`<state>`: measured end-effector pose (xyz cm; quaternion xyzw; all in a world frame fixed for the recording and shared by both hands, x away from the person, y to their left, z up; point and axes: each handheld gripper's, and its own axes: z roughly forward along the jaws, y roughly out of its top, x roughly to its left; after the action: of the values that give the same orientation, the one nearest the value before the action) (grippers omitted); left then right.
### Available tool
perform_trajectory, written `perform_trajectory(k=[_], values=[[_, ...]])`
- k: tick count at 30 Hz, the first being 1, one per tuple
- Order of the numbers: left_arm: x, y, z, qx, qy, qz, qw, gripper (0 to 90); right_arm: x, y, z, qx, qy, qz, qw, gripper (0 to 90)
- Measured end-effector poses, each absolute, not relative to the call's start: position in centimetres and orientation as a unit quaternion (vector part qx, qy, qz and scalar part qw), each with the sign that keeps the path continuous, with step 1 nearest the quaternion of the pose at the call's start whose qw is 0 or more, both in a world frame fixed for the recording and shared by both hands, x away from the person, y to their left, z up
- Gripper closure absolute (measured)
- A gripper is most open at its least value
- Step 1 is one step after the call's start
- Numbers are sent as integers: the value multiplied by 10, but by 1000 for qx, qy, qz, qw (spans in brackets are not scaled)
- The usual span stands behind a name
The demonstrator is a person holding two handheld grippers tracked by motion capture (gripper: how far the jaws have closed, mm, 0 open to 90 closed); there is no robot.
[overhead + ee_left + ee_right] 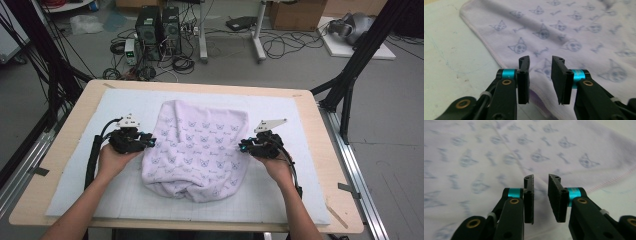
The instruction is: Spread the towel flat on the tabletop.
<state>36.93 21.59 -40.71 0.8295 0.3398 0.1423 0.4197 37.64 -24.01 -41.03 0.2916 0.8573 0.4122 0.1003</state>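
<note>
- At frame centre in the high view, the towel (197,150) is lying rumpled on the mat (75,190).
- Left gripper (150,141) and right gripper (243,145) are flanking it, jaws narrowly parted, gripping nothing.
- Judging risk: closing now, they may be pinching only one layer, bunching it.

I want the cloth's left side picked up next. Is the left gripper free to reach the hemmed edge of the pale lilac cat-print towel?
Probably yes: the left gripper has open, empty jaws right at the pale lilac cat-print towel, whose hemmed edge lies uncovered on the mat.

Grey floor (300,65) strewn with cables (285,45), computer towers (159,27), cardboard box (297,14) behind wooden table (310,130).
</note>
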Motion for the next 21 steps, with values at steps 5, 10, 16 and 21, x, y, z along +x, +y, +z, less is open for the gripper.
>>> perform_trajectory(k=[5, 10, 16, 21], values=[[342, 221, -398, 837, 311, 136, 429, 594, 344, -237, -396, 255, 856, 435, 117, 637], [314, 221, -403, 839, 288, 116, 447, 515, 314, -235, -397, 229, 852, 461, 96, 570], [285, 220, -414, 849, 266, 93, 447, 459, 284, -223, -413, 205, 858, 467, 60, 496], [273, 215, -419, 860, 244, 77, 442, 455, 271, -211, -427, 184, 870, 457, 32, 473]])
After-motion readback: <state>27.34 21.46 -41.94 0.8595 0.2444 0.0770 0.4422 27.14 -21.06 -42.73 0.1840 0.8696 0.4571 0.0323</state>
